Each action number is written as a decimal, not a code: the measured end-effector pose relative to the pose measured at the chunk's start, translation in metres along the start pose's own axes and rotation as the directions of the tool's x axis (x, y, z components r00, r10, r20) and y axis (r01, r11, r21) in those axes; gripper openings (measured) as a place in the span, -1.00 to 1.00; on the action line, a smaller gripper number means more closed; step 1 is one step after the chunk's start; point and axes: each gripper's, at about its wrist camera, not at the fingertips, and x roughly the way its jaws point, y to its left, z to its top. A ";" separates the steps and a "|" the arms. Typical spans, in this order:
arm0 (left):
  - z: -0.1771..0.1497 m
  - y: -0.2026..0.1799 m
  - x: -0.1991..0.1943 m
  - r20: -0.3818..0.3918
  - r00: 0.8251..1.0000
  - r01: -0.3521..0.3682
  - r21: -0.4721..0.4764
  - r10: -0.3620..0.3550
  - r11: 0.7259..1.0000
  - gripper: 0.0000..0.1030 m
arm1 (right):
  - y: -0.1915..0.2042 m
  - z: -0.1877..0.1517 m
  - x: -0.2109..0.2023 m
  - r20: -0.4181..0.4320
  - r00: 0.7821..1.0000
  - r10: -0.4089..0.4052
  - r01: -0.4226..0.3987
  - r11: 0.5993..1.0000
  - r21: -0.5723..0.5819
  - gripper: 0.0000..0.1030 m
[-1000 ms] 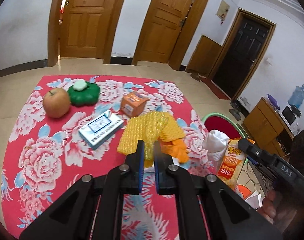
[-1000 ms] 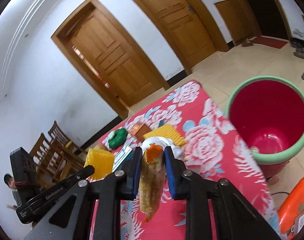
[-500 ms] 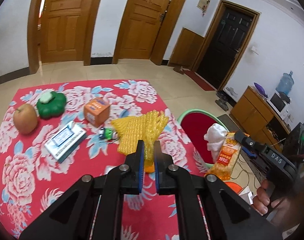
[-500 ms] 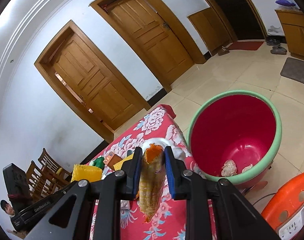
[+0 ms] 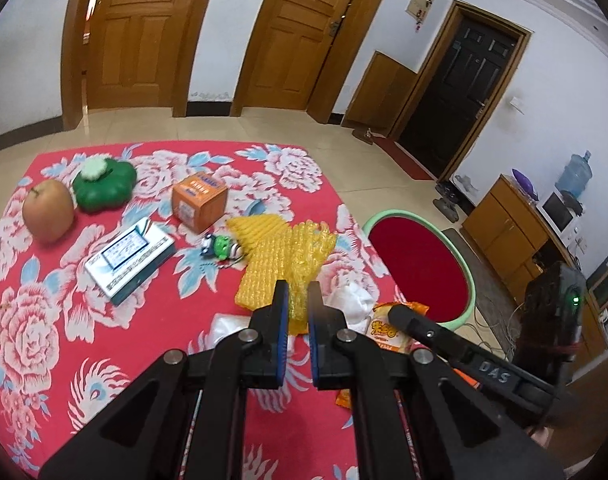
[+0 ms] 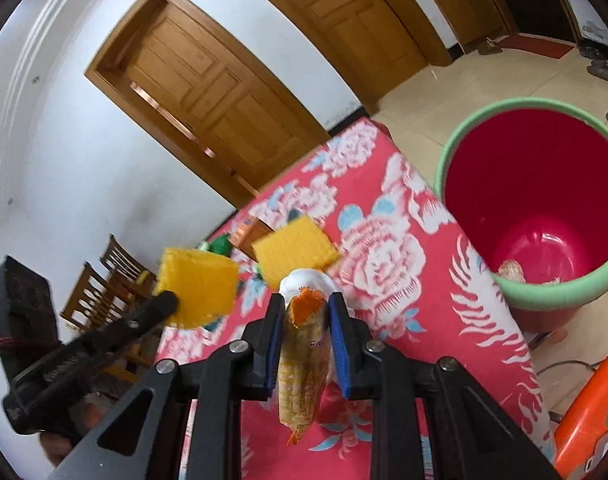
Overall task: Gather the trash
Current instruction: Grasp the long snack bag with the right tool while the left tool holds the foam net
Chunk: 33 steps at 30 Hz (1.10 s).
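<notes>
A: Between the fingers of the left gripper [image 5: 295, 304] sits a piece of yellow foam netting [image 5: 291, 256]; the two fingers pinch its lower edge, and the rest of it stands up beyond the tips.

B: And the right gripper [image 6: 306, 320]?

A: Its fingers press on a yellow snack bag [image 6: 304, 360] with an orange torn top. The bag hangs down below the fingers. A white crumpled tissue [image 6: 310, 280] is just beyond the tips, touching the bag; I cannot tell if it is also pinched.

B: Where is the bin?

A: The red bucket with a green rim [image 6: 456, 152] stands on the floor, to the right of the right fingers, beside the edge of the red flowered tablecloth [image 6: 384, 264]. Some crumpled scraps [image 6: 512, 270] lie at its bottom.

B: What is farther ahead of the left fingers?

A: To the left and beyond them: a white and teal box [image 5: 129, 258], an orange box [image 5: 199, 202], an apple [image 5: 47, 210], a green pumpkin-shaped object [image 5: 103, 184] and a small green toy [image 5: 219, 246]. A second yellow foam piece [image 5: 255, 230] lies flat, just beyond the held one.
</notes>
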 end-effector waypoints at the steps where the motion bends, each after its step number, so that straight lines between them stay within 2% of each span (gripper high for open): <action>1: -0.001 0.002 0.000 -0.001 1.000 -0.003 -0.004 0.003 1.000 -0.87 | -0.001 -0.001 0.004 -0.012 1.000 -0.021 0.021 1.000 -0.002 -0.46; 4: -0.007 0.010 0.002 -0.008 1.000 -0.008 -0.020 0.008 1.000 -0.87 | -0.003 -0.005 0.011 -0.046 0.995 -0.085 0.084 0.996 -0.028 -0.35; 5: -0.008 0.013 0.003 -0.011 1.000 -0.011 -0.027 0.011 1.000 -0.87 | -0.004 -0.006 0.012 -0.051 0.994 -0.096 0.095 0.995 -0.028 -0.22; 6: -0.010 0.015 0.003 -0.013 1.000 -0.012 -0.031 0.012 0.999 -0.87 | -0.007 -0.008 0.012 -0.056 0.994 -0.099 0.098 0.995 -0.022 -0.11; 11: -0.015 0.023 0.002 -0.019 1.000 -0.015 -0.050 0.014 0.999 -0.87 | -0.011 -0.015 0.007 -0.064 0.994 -0.086 0.086 0.996 -0.005 0.04; 19: -0.018 0.026 -0.002 -0.015 1.000 0.001 -0.060 -0.002 0.998 -0.87 | -0.004 -0.030 0.000 -0.074 0.992 -0.103 0.102 0.995 -0.018 0.05; 20: -0.019 0.025 -0.003 -0.015 1.000 0.005 -0.057 -0.006 0.998 -0.87 | -0.004 -0.033 0.002 -0.082 0.991 -0.109 0.108 0.994 -0.020 0.03; 21: -0.019 0.024 -0.004 -0.014 1.000 0.007 -0.054 -0.008 0.999 -0.87 | -0.004 -0.035 0.003 -0.086 0.989 -0.119 0.118 0.993 -0.021 -0.24; 22: -0.020 0.023 -0.005 -0.014 1.000 0.009 -0.052 -0.009 0.999 -0.87 | -0.005 -0.037 0.005 -0.091 0.988 -0.125 0.124 0.992 -0.022 -0.31; 25: -0.020 0.020 -0.007 -0.008 1.000 0.016 -0.046 -0.016 0.999 -0.87 | -0.002 -0.039 0.000 -0.083 0.992 -0.097 0.096 0.995 -0.021 -0.36; 33: -0.017 0.008 -0.008 -0.009 0.999 0.041 -0.022 -0.041 0.999 -0.87 | 0.022 -0.032 -0.040 0.024 0.998 -0.066 0.068 0.992 -0.103 -0.51</action>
